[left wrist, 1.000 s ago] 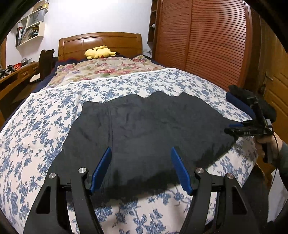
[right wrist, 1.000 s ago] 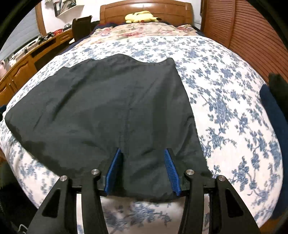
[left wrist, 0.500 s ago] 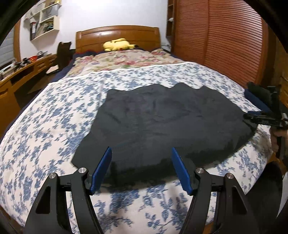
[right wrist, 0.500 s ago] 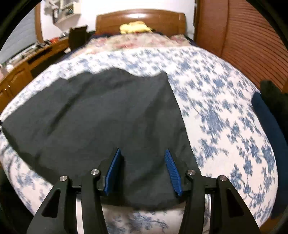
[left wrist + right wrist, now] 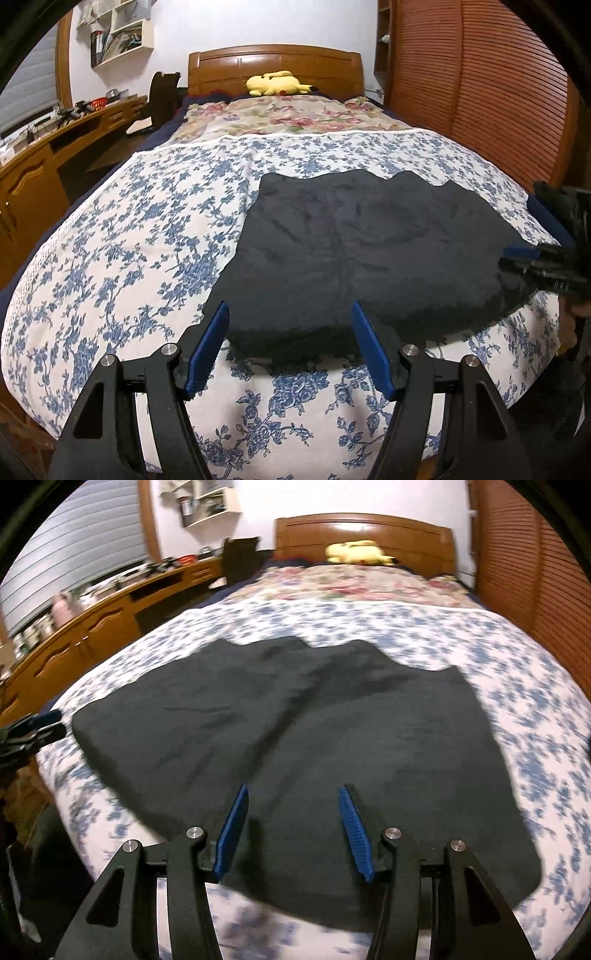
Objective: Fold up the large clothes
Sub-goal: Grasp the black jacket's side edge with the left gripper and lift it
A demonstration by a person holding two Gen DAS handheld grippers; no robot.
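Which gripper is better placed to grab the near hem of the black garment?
Probably right: the right gripper is open directly over the garment near its hem. The left gripper, also open, sits at the garment's left corner, mostly over bedspread.

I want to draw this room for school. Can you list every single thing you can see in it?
black garment: one, spread flat on the bedspread, near the foot
bedspread: one, white with blue flowers, covering the bed
floral quilt: one, pink and beige, by the headboard
headboard: one, brown wood
plush toy: one, yellow, below the headboard
desk: one, brown, left of the bed
wall shelf: one, white, holding books
slatted doors: brown, right of the bed
left gripper: black with blue pads, open
right gripper: black with blue pads, open
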